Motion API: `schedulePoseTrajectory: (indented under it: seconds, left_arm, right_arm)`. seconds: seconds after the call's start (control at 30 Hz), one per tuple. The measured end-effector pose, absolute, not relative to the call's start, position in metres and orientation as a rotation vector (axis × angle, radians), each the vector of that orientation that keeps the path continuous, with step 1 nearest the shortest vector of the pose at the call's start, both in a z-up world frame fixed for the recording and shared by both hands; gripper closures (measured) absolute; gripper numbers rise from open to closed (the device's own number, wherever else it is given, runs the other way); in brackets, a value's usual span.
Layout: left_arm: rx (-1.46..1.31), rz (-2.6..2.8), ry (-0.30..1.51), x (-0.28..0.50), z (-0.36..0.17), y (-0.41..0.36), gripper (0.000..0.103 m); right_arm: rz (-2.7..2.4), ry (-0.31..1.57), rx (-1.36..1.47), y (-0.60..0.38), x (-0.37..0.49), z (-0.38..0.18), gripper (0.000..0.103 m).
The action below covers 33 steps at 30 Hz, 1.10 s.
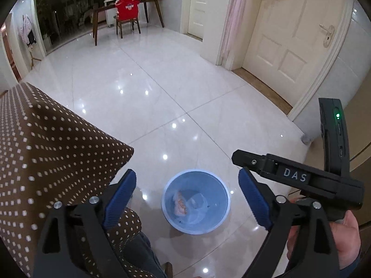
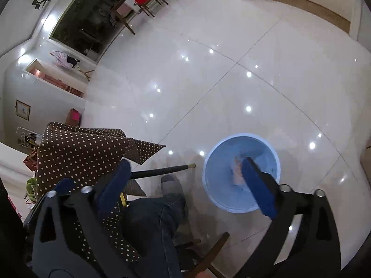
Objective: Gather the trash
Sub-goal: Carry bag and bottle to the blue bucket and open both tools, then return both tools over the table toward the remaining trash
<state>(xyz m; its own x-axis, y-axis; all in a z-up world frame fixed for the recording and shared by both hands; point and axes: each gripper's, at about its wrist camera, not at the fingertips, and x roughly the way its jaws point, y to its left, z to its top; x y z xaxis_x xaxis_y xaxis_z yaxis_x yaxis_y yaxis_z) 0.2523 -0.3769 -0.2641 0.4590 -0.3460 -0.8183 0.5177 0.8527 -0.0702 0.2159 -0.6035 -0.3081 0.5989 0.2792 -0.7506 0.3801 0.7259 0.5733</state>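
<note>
A light blue bin stands on the white tile floor, below both grippers. Pinkish and white trash lies at its bottom. My left gripper is open and empty, held high above the bin. The right gripper's body shows at the right of the left wrist view. In the right wrist view the bin sits under my right finger, with the trash inside. My right gripper is open and empty above the floor beside the bin.
A table with a brown polka-dot cloth stands at the left, also in the right wrist view. The person's leg and foot are beside the bin. A dark table and a chair with a red cover stand far off. White doors are on the right.
</note>
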Motion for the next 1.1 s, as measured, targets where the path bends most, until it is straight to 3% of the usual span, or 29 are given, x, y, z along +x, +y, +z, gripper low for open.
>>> schedulePoseTrajectory:
  seconds: [0.77, 1.1]
  left_arm:
    - [0.102, -0.495, 0.657, 0.203, -0.134, -0.275, 0.01]
    - [0.071, -0.411, 0.598, 0.191, -0.106, -0.213, 0.009]
  right_arm:
    - [0.01, 0.628, 0.597, -0.522, 0.186, -0.137, 0.006]
    - [0.103, 0.585, 0.505, -0.45, 0.194, -0.098, 0.006]
